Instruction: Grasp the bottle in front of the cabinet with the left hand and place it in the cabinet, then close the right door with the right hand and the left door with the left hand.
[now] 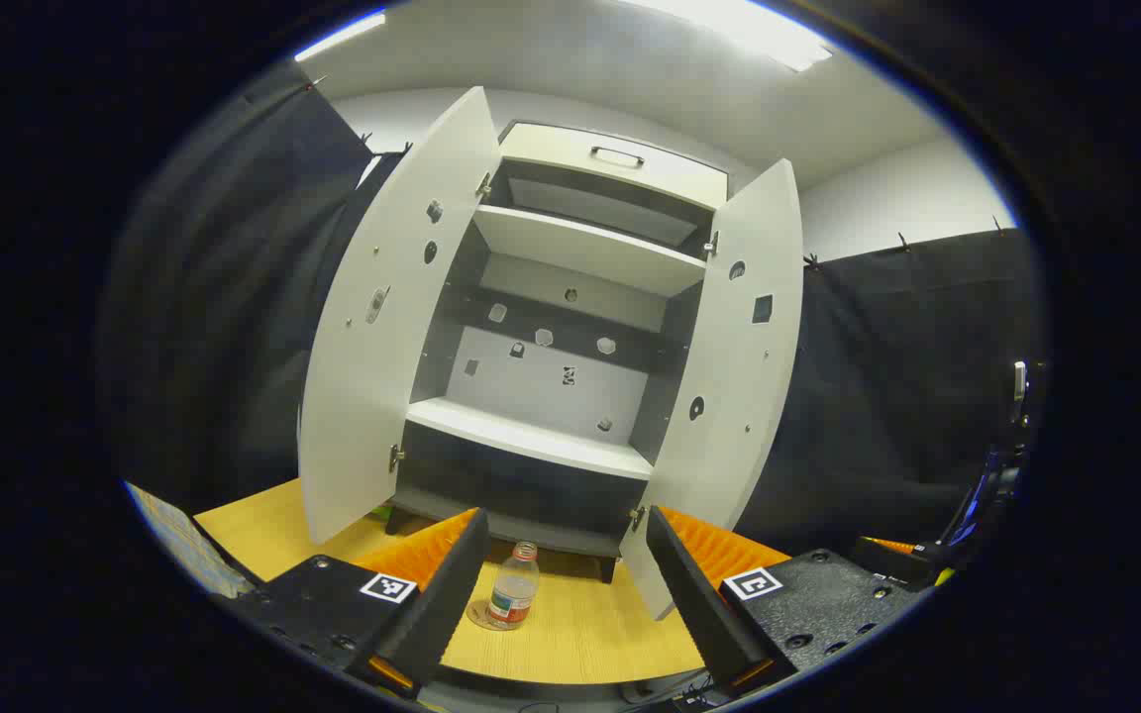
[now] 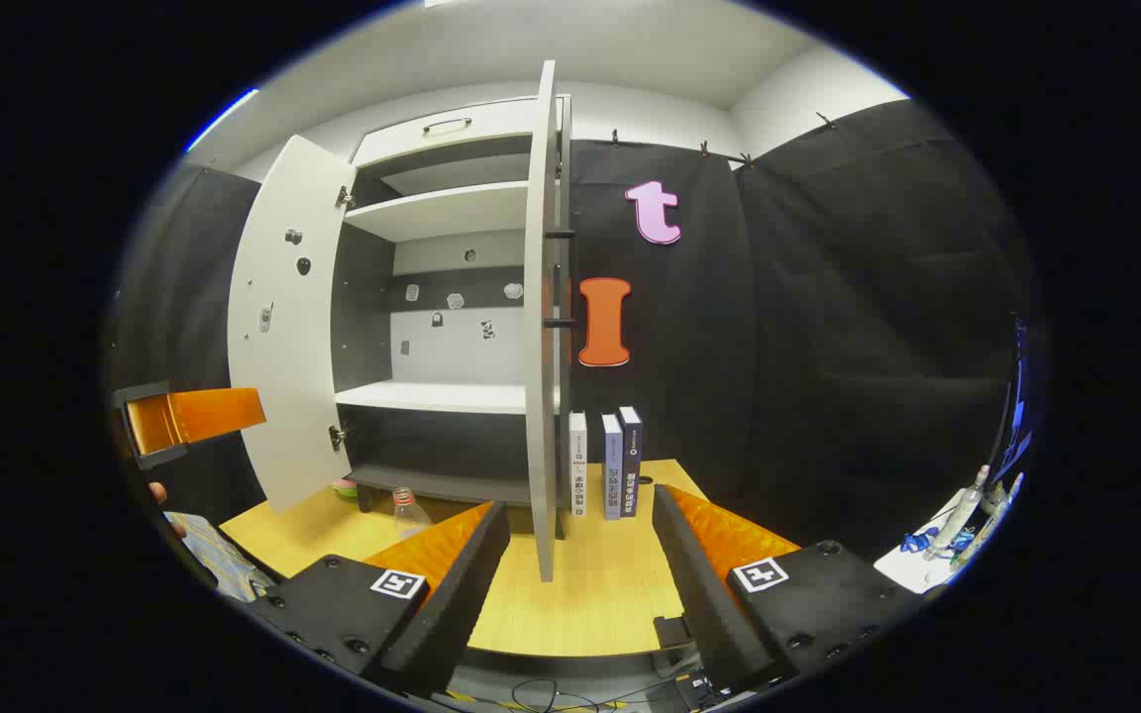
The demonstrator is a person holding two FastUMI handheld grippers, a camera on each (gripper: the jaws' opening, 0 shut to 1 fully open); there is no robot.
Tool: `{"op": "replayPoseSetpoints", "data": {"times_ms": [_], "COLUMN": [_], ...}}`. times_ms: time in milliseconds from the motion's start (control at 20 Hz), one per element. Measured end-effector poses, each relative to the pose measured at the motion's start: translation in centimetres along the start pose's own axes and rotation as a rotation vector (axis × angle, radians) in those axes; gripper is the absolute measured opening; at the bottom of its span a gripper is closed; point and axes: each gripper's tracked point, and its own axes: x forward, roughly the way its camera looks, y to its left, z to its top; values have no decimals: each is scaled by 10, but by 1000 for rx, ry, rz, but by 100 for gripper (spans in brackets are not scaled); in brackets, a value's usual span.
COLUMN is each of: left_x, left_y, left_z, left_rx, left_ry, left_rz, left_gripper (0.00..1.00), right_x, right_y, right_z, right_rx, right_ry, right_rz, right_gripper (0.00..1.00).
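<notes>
Left door: swung wide open.
Bottle: stood upright on the wooden table before the cabinet, framed between the spread fingers of the left gripper, untouched.
Right door: seen edge-on between the parted fingers of the right gripper.
Books: stood just beside it.

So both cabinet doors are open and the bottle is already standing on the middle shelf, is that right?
Not quite. Both doors are open, but the bottle is not on the shelf; it stands on the table in front of the cabinet, between the left tongs' open fingers, as the left gripper view shows.
</notes>
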Motion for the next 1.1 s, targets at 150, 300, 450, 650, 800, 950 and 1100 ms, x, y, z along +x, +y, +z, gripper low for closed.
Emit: {"op": "replayPoseSetpoints", "data": {"times_ms": [150,300,450,650,800,950,1100], "left_x": [5,9,12,19,23,26,30], "left_y": [-20,-34,-40,-46,-47,-39,-24], "left_z": [4,1,-2,-1,-4,-13,-29], "left_rx": [28,31,41,42,40,46,47], "left_ry": [-16,-12,-7,-11,-7,14,49], "left_rz": [-27,-49,-51,-54,-54,-38,-12], "left_gripper": [97,97,97,97,97,97,97], "right_x": [-3,-4,-2,1,2,3,1], "right_y": [-9,-24,-39,-46,-40,-35,-29], "right_z": [4,10,15,18,17,17,16], "right_rx": [-3,3,-3,6,-6,-12,-21], "right_ry": [-8,-34,-41,-40,-32,-32,-23], "right_rz": [-5,-40,-67,-80,-65,-53,-39], "right_gripper": [97,97,100,97,97,97,97]}}
